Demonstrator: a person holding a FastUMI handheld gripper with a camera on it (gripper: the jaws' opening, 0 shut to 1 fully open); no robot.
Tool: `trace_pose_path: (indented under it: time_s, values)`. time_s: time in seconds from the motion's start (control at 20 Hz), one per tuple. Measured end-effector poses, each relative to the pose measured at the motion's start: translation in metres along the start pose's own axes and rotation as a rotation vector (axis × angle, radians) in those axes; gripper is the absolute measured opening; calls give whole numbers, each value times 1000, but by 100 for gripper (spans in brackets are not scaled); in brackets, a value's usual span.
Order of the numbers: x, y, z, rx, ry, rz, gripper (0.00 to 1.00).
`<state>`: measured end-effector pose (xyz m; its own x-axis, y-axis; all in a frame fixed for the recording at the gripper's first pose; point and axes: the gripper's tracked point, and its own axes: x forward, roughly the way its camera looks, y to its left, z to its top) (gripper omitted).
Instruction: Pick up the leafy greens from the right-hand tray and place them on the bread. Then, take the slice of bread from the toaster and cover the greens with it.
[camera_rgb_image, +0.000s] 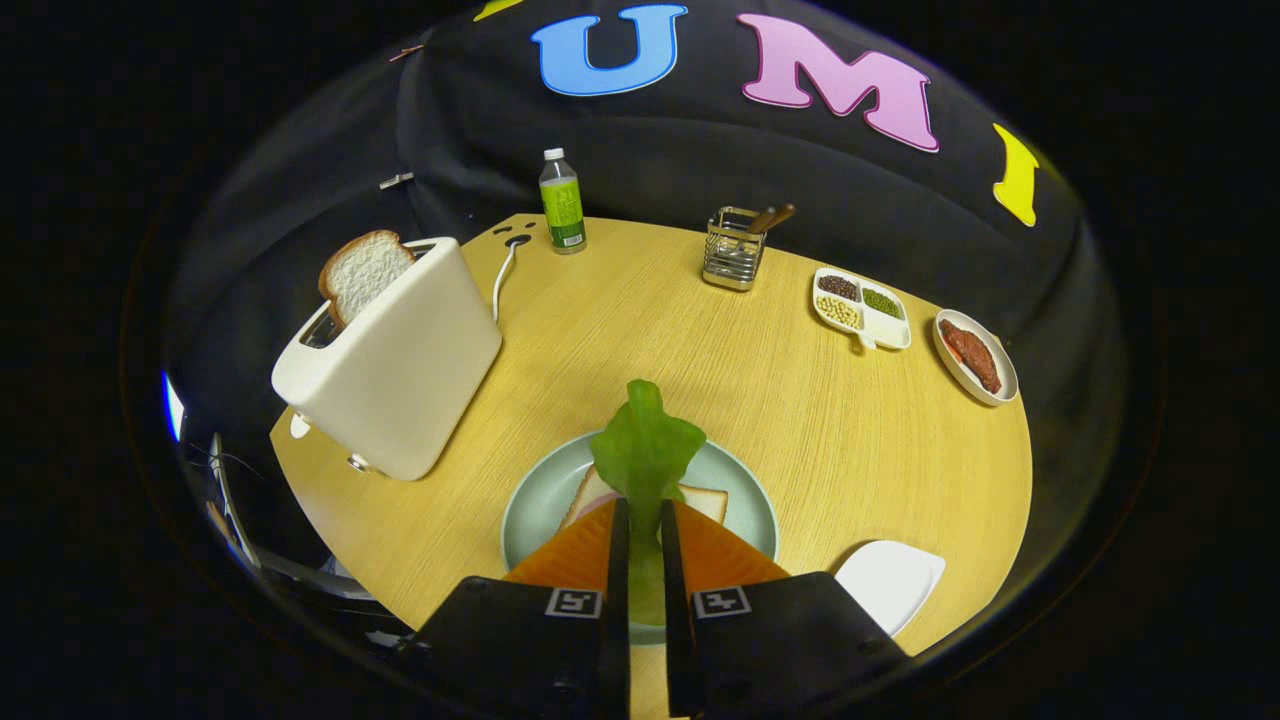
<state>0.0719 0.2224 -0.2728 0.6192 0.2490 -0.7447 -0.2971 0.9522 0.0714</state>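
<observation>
Gripper (642, 525), seen from its own camera: both fingers (612, 545) nearly closed, clamping the leafy greens (645, 455) between them, pointing forward.

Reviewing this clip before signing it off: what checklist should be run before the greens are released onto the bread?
1. Gripper shut on the leafy greens: ok.
2. Greens over the bread on the plate: ok.
3. Height of the greens above the bread: cannot tell.
4. Second slice upright in the toaster, ready: ok.
5. White tray beside the plate, now without greens: ok.
</observation>
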Motion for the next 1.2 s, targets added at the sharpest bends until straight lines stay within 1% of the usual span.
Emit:
trace_pose_path:
  time_s: [0.15,0.25,0.45,0.5,0.6,0.75,0.9,1.1,1.2]
  values:
    - [9,4,-5,-9,19,3,24]
    - [15,7,-10,1,37,4,25]
    - [17,11,-13,16,50,6,77]
    - [15,13,-10,10,41,9,91]
    - [11,13,-6,-6,18,1,99]
    - [0,25,13,-14,-36,11,99]
    - [-16,45,44,-42,-122,38,99]
    - [-37,79,82,-124,-234,78,99]
    - [-42,100,96,-177,-270,104,99]
